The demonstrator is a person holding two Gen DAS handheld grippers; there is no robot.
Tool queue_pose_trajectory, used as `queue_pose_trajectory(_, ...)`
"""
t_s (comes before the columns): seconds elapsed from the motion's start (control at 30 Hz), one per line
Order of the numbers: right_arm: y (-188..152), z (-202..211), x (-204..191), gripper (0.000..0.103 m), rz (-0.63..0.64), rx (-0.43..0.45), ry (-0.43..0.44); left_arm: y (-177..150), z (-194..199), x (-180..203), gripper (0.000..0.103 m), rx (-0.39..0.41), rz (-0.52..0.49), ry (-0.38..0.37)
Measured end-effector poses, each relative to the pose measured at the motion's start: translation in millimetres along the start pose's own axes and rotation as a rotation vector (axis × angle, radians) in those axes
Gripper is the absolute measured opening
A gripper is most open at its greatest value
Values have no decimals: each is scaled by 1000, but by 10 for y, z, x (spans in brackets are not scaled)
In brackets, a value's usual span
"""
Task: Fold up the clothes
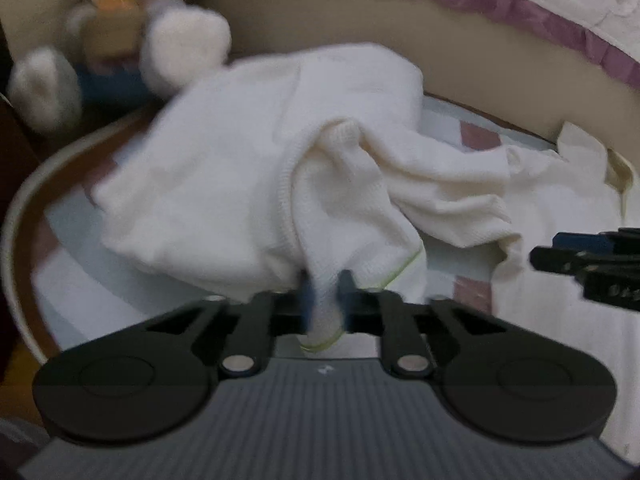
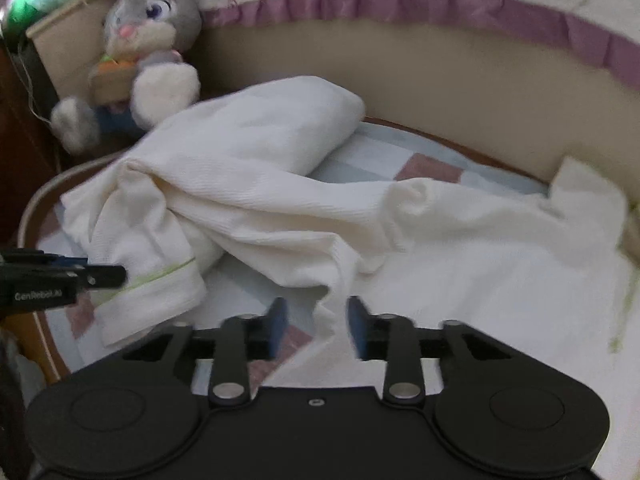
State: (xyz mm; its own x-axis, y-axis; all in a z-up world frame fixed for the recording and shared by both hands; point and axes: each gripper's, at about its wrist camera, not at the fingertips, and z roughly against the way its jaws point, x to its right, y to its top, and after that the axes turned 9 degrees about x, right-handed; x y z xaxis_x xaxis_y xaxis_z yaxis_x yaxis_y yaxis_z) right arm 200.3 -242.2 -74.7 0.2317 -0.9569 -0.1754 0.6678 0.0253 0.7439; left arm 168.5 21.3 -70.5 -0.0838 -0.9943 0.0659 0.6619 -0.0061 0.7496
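Observation:
A cream-white ribbed garment [image 1: 256, 168] with a thin green stripe along its hem lies crumpled on the checked bedsheet [image 1: 72, 280]. My left gripper [image 1: 326, 294] is shut on a hem corner, and the cloth rises bunched in front of it. In the right wrist view the same garment [image 2: 280, 200] stretches across the bed. My right gripper [image 2: 316, 316] stands open, with a drooping fold of the cloth hanging between its blue pads [image 2: 277, 322]. The left gripper [image 2: 108, 276] shows at the left edge, at the striped hem. The right gripper [image 1: 560, 260] enters from the right.
A grey and white plush rabbit [image 2: 152, 52] sits at the back left against the beige padded bed wall [image 2: 440, 92]. A quilt with a purple frill [image 2: 480, 8] hangs over that wall. The bed's curved wooden edge [image 2: 36, 204] runs along the left.

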Motion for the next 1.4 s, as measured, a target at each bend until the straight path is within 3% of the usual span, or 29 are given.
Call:
queue_pose_trajectory(0.07,-87,-107,-66,47,51,20,-25,66,144,14,4,61,-40,29)
queue_pose_trajectory(0.2,-218,-320,-208,47,152,69,-111,368,270,-77,3,235,-133,209)
queue_pose_trajectory(0.37,-282,-562,-225,45,140,122,-224,837,-73,-395,3,290,-135,323)
queue_pose_trajectory(0.4,-284,-569,-197,34,116,135,-216,916,-116,-457,3,304,-132,333)
queue_pose_trajectory(0.43,-284,-568,-168,4,94,151,-198,994,-160,-520,3,317,-129,343)
queue_pose_trajectory(0.47,-272,-564,-147,4,76,160,-167,1060,-201,-601,3,326,-105,343)
queue_pose_trajectory(0.57,-212,-542,-131,5,55,193,-73,1178,-307,-935,5,320,80,298)
queue_pose_trajectory(0.67,-146,-555,-268,6,148,176,-48,1105,-411,-1222,9,269,222,267)
queue_pose_trajectory(0.93,-53,-655,-666,7,382,59,-134,970,-479,-1306,13,234,217,227)
queue_pose_trajectory(0.97,-34,-627,-736,5,405,69,-93,968,-470,-1367,13,246,256,232)
queue_pose_trajectory(1.07,85,-494,-798,2,323,138,133,934,-389,-1545,13,288,334,302)
queue_pose_trajectory(1.17,173,-437,-865,4,321,194,150,909,-314,-1603,13,308,312,333)
queue_pose_trajectory(1.23,212,-396,-906,11,338,236,125,901,-315,-1618,13,281,324,262)
queue_pose_trajectory(1.27,235,-373,-927,15,346,252,122,890,-337,-1611,13,256,336,191)
queue_pose_trajectory(1.33,259,-381,-956,38,373,232,106,851,-411,-1573,14,205,361,66)
queue_pose_trajectory(1.4,231,-412,-965,39,400,200,29,803,-544,-1519,26,150,398,-8)
